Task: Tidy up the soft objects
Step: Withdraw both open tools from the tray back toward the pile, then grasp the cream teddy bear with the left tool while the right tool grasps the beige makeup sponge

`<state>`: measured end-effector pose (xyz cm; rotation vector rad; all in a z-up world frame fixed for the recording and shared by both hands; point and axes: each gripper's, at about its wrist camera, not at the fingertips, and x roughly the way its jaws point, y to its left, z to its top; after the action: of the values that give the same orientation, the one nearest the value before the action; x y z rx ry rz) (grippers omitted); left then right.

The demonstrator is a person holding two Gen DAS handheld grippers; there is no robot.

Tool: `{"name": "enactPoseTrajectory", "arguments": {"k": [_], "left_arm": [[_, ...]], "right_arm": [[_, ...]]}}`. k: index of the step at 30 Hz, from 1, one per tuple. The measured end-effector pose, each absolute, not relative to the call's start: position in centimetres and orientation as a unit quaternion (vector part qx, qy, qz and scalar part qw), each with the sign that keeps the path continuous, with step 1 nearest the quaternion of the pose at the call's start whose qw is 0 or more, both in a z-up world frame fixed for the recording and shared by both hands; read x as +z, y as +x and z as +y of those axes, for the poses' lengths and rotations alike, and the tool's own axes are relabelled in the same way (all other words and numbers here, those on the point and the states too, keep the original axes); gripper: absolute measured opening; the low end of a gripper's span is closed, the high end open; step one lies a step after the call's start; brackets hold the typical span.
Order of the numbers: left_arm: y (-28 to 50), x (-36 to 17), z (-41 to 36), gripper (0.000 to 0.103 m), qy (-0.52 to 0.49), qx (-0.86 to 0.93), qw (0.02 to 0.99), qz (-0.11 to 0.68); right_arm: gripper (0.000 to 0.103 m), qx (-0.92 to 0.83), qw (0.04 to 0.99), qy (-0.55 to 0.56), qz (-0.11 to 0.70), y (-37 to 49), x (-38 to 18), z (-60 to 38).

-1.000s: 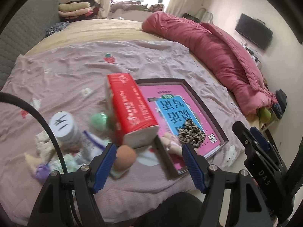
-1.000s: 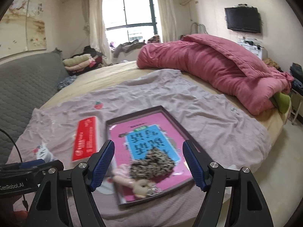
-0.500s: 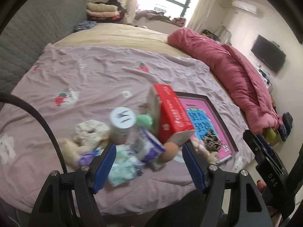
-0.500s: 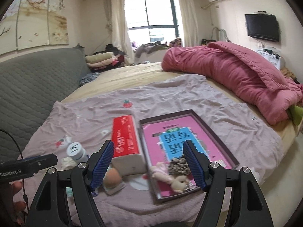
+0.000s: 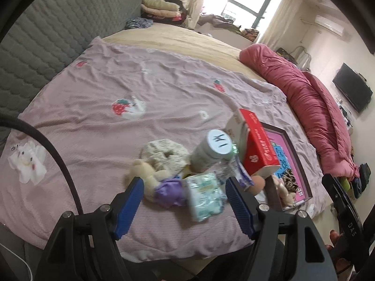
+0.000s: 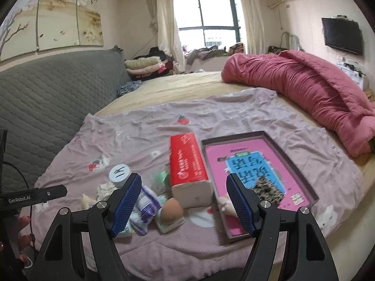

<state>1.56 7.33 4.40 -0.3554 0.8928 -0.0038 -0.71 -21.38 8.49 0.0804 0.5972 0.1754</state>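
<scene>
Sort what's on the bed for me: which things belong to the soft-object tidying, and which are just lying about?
Job in hand:
- cream scrunchie
- plush toy
- purple cloth
- leopard scrunchie, already in the tray
- pink-lined tray

Lying about:
- red box
- capped bottle
- tissue packet
- pink quilt
- folded clothes

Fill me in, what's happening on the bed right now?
A person holds a claw in each hand over a bed. Both the left claw and right claw are open and empty. A leopard scrunchie and a small plush toy already lie in the pink-lined tray. A cream scrunchie, a plush bear and a purple soft item wait in the pile beside the red tissue pack.
</scene>
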Motion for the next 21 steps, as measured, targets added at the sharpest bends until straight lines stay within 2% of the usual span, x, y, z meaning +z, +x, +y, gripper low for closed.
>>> {"name": "enactPoseTrajectory", "arguments": {"k": [21], "left_arm": [[2.9,-3.9,10.8,0.072,-0.251,0.012,0.840,0.482]], "right_arm": [[0.076,0.095,0.922,0.007,0.374,1.9,1.3,-18.4]]}}
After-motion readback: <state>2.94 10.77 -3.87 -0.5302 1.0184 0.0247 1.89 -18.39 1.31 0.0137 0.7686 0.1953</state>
